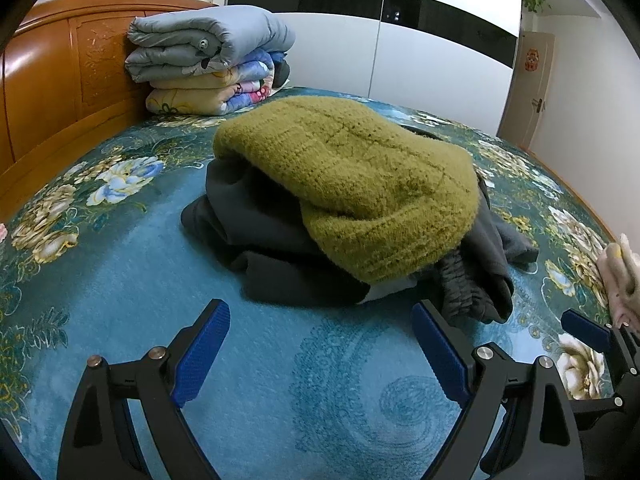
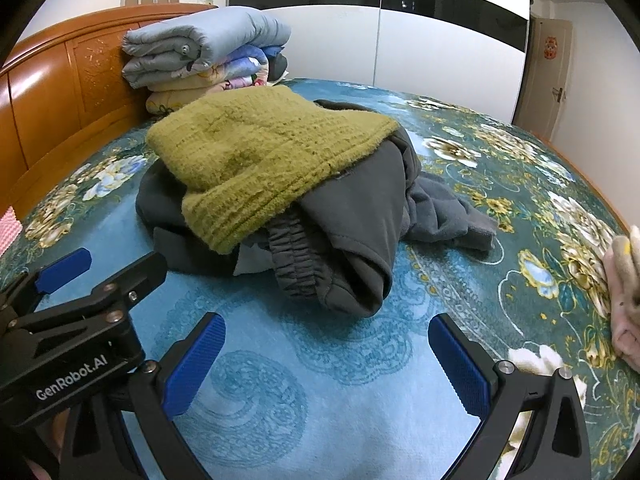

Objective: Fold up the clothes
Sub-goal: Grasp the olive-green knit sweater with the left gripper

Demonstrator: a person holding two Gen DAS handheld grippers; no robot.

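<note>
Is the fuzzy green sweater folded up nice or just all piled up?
Just piled up. The green sweater lies rumpled and lopsided on top of a heap of dark grey clothes on the bed, with no neat folded edges.

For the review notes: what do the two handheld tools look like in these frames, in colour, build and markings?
Both match: the left tool and right tool have black angular frames, silver round pivot bolts, and two fingers faced with ribbed blue pads. The left tool's body, seen from the right wrist, carries white "GenRobot.AI" lettering. No cables or sleeves show.

We see pale cloth (image 2: pixel 624 300) cut off at right edge. Green knit (image 1: pixel 352 184) hides most of grey clothes (image 1: pixel 256 236); we cannot count garments beneath.
</note>
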